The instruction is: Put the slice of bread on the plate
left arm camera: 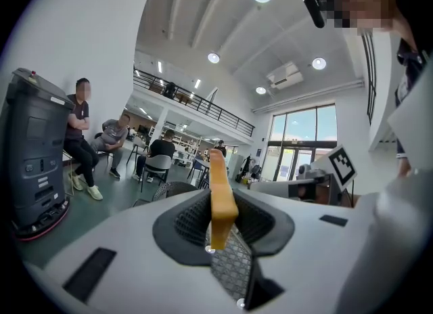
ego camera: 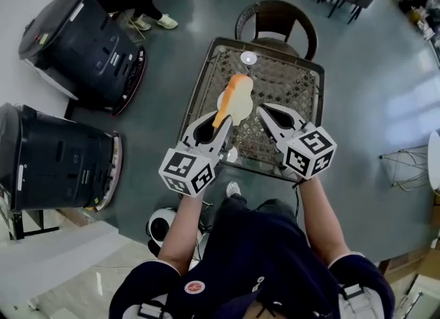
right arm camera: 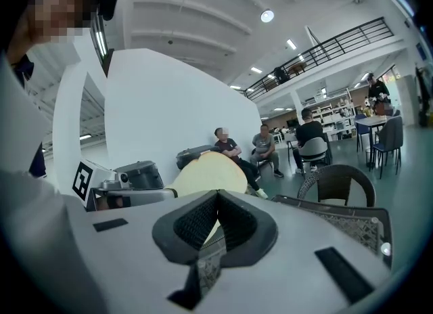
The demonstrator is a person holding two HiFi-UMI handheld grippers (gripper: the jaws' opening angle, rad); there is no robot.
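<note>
A slice of bread (ego camera: 236,96) with an orange-brown crust and a pale face stands on edge over the table, pinched at its lower end by my left gripper (ego camera: 221,122). The left gripper view shows the bread (left arm camera: 220,191) edge-on, with the two dark pads pressed on its sides. To the right of the slice, my right gripper (ego camera: 262,110) hovers over the table with its tips together and nothing between them. In the right gripper view the jaws (right arm camera: 217,196) meet, and the pale face of the bread (right arm camera: 206,169) shows just beyond them. I see no plate.
Below the grippers is a square wicker table with a glass top (ego camera: 302,84); a small round shiny object (ego camera: 248,58) lies at its far edge. A wicker chair (ego camera: 278,18) stands behind it. Two black machines (ego camera: 82,39) (ego camera: 55,159) stand at the left. People sit in the background.
</note>
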